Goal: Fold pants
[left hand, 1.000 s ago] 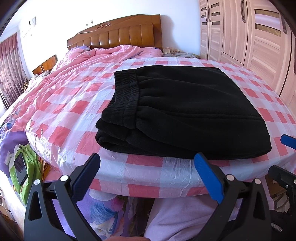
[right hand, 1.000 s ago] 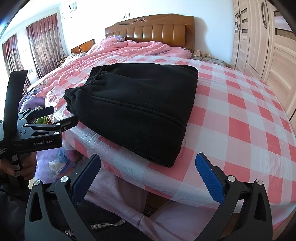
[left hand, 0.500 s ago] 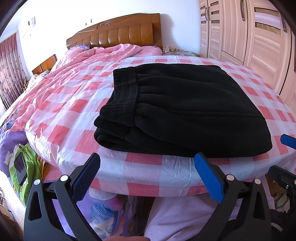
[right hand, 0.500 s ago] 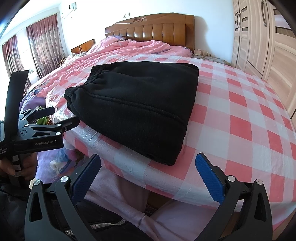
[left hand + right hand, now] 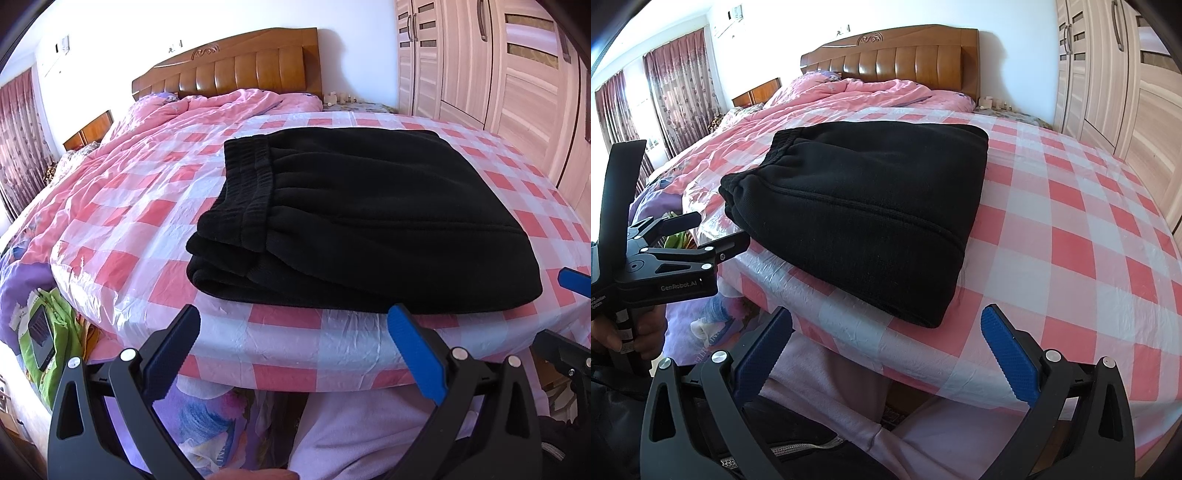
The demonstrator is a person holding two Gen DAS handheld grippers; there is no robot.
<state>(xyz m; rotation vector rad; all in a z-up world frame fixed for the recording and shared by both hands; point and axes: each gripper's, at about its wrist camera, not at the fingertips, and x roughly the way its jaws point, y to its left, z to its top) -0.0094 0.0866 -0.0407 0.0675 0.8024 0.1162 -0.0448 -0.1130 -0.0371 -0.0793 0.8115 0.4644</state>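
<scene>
Black fleece pants [image 5: 369, 218] lie folded into a thick rectangle on the pink checked sheet near the bed's front edge, waistband to the left. The same pants [image 5: 864, 218] fill the middle of the right wrist view. My left gripper [image 5: 291, 336] hangs open just off the bed edge, below the pants' near side, with nothing between its fingers. My right gripper [image 5: 886, 339] is open too, below the pants' near right corner. The left gripper [image 5: 705, 236] also shows in the right wrist view, beside the pants' waistband corner.
A pink checked plastic sheet [image 5: 122, 236] covers the bed, with a pink duvet [image 5: 207, 110] heaped toward the wooden headboard [image 5: 236, 66]. Wardrobe doors [image 5: 498, 74] stand on the right. A green bag [image 5: 48, 332] lies by the bed's left side. Pale purple trouser legs [image 5: 831, 384] are below the grippers.
Both grippers have dropped slightly lower and pulled back a little from the bed edge. The pants lie unmoved and both grippers stay open.
</scene>
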